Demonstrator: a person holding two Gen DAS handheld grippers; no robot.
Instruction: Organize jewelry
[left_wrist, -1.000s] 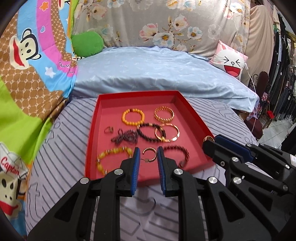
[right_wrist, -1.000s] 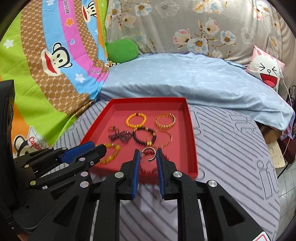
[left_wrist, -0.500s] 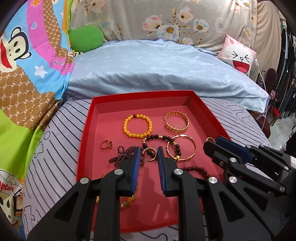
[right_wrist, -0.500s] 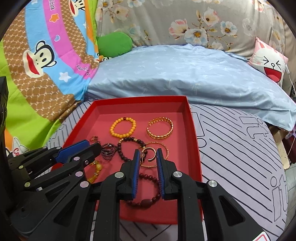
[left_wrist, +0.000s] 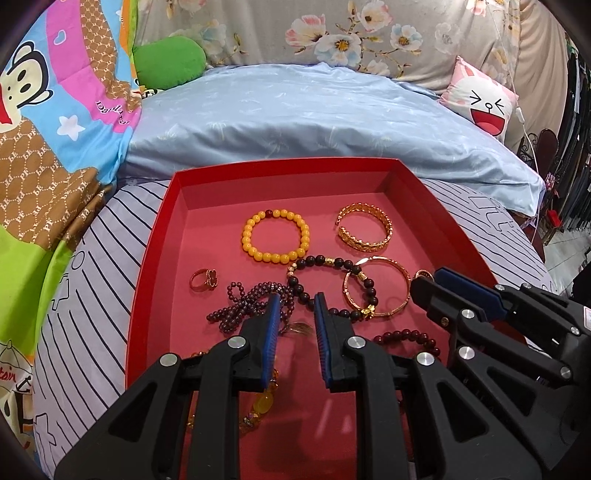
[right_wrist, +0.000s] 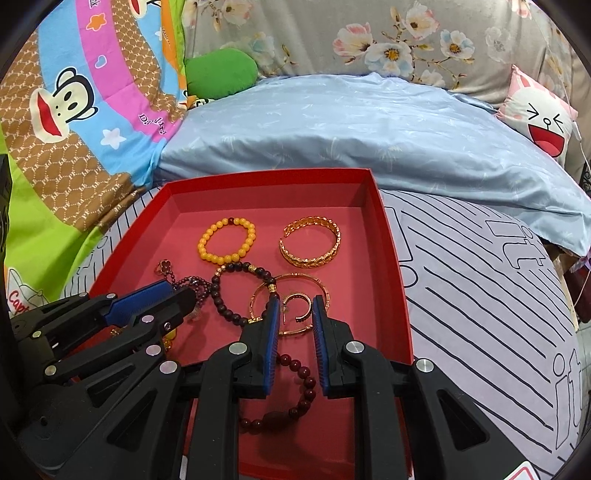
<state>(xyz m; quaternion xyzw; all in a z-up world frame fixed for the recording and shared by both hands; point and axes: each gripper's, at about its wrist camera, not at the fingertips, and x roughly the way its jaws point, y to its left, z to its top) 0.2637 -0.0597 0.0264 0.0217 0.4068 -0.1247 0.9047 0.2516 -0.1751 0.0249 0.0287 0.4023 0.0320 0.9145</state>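
Note:
A red tray (left_wrist: 155, 258) (right_wrist: 391, 258) holds jewelry: a yellow bead bracelet (left_wrist: 275, 236) (right_wrist: 227, 242), a gold cuff (left_wrist: 365, 229) (right_wrist: 310, 243), a dark bead bracelet (left_wrist: 328, 288), a thin gold bangle (left_wrist: 376, 291), a ring (left_wrist: 203, 280), a garnet strand (left_wrist: 251, 306) and a dark red bracelet (right_wrist: 291, 398). My left gripper (left_wrist: 295, 321) is low over the tray, jaws a little apart; a blurred gold earring (left_wrist: 297, 328) lies between them. My right gripper (right_wrist: 293, 314) holds a small gold hoop earring (right_wrist: 295, 310) between its pads above the bangle.
The tray rests on a grey striped cushion (right_wrist: 480, 295). A pale blue quilt (left_wrist: 314, 122) lies behind it, with a green pillow (left_wrist: 166, 66), a cartoon blanket (left_wrist: 48, 129) at left and a pink face pillow (left_wrist: 484, 99) at right.
Both grippers moved forward and down over the tray. The earring in the left gripper has dropped from the pads and now shows blurred below them. The right one keeps its earring.

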